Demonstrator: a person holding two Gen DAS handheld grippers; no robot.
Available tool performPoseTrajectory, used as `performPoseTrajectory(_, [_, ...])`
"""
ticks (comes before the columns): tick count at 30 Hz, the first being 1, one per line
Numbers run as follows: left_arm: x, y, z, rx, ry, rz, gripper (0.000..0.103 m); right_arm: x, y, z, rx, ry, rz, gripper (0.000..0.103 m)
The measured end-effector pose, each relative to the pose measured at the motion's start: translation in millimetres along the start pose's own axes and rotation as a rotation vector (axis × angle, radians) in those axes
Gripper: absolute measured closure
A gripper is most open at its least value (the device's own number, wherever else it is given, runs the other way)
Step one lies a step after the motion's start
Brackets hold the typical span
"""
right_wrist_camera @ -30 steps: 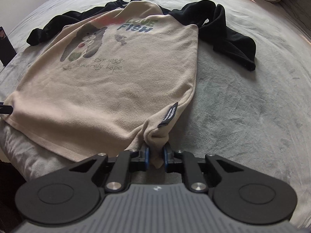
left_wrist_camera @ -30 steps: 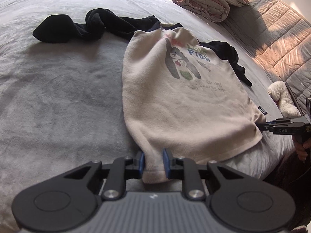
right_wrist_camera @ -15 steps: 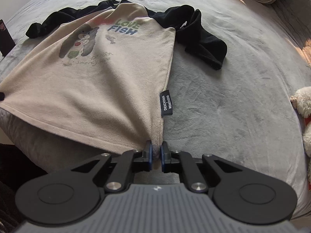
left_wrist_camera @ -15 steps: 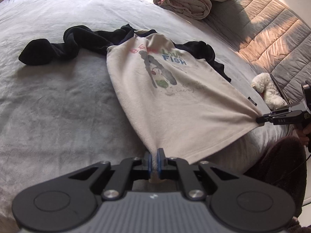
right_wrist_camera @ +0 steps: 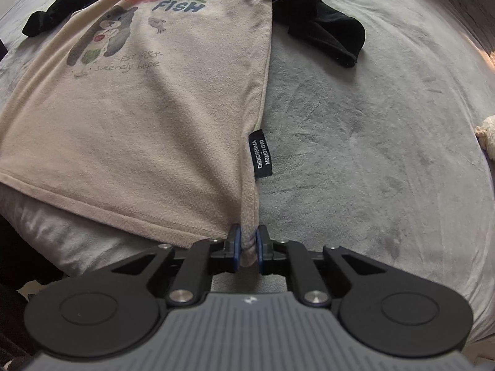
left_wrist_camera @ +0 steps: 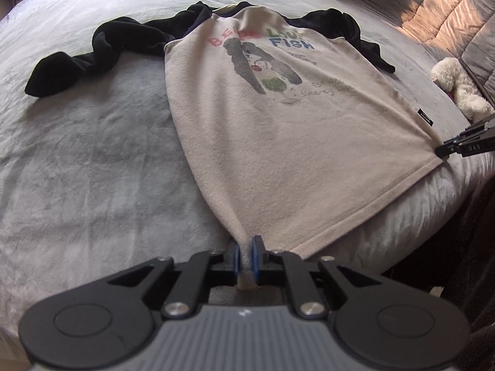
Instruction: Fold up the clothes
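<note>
Through my left wrist camera, my left hand-held gripper (left_wrist_camera: 246, 255) is pinched tight on one bottom corner of the sweatshirt (left_wrist_camera: 278, 117), which lies print-up on the bed (left_wrist_camera: 77, 154) with its hem at the near edge. The cream body is drawn taut between the two corners; the black sleeves (left_wrist_camera: 92, 52) sprawl bunched toward the far side. At the right edge I can see my other gripper's tip at the opposite corner, and a white plush toy (left_wrist_camera: 458, 83) beyond it.

Through my right wrist camera, my right hand-held gripper (right_wrist_camera: 246, 247) is clamped on the other hem corner, just below the black side label (right_wrist_camera: 260, 154) — its lettering shows only here. This view also shows the right sleeve (right_wrist_camera: 324, 31) lying crumpled, which the left view mostly hides.

The fleece looks soft, light and limp — I judge it will sag and wrinkle unless held at the corners and kept in tension, and it seems grippy rather than slippery.
</note>
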State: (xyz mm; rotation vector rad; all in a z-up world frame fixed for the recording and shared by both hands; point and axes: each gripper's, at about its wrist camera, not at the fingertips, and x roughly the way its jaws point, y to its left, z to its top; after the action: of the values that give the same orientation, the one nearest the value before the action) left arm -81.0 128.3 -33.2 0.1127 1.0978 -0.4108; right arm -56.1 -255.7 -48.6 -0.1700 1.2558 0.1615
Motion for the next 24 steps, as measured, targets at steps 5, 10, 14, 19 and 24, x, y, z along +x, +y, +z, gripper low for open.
performPoseTrajectory(5, [-9.4,-1.0,11.8,0.06,-0.024,0.099,0.065,-6.1,-4.0,10.1,-0.013,-0.008,-0.045,0.06])
performPoseTrajectory(10, [-15.4,5.1,33.4,0.062,-0.069,0.181,0.054,-12.9,-10.0,25.1,-0.017,-0.021,-0.07,0.055])
performPoseTrajectory(14, [-13.4,11.7,59.4,0.001,-0.116,0.219,0.05,-17.3,-10.0,44.4,-0.013,-0.049,-0.077,0.054])
performPoseTrajectory(19, [-1.0,27.2,88.4,-0.081,-0.142,0.241,0.045,-18.5,-4.8,74.2,-0.016,-0.092,-0.078,0.051])
performPoseTrajectory(24, [20.9,46.9,111.1,-0.138,-0.138,0.303,0.043,-16.0,7.9,105.4,-0.038,-0.13,-0.073,0.05])
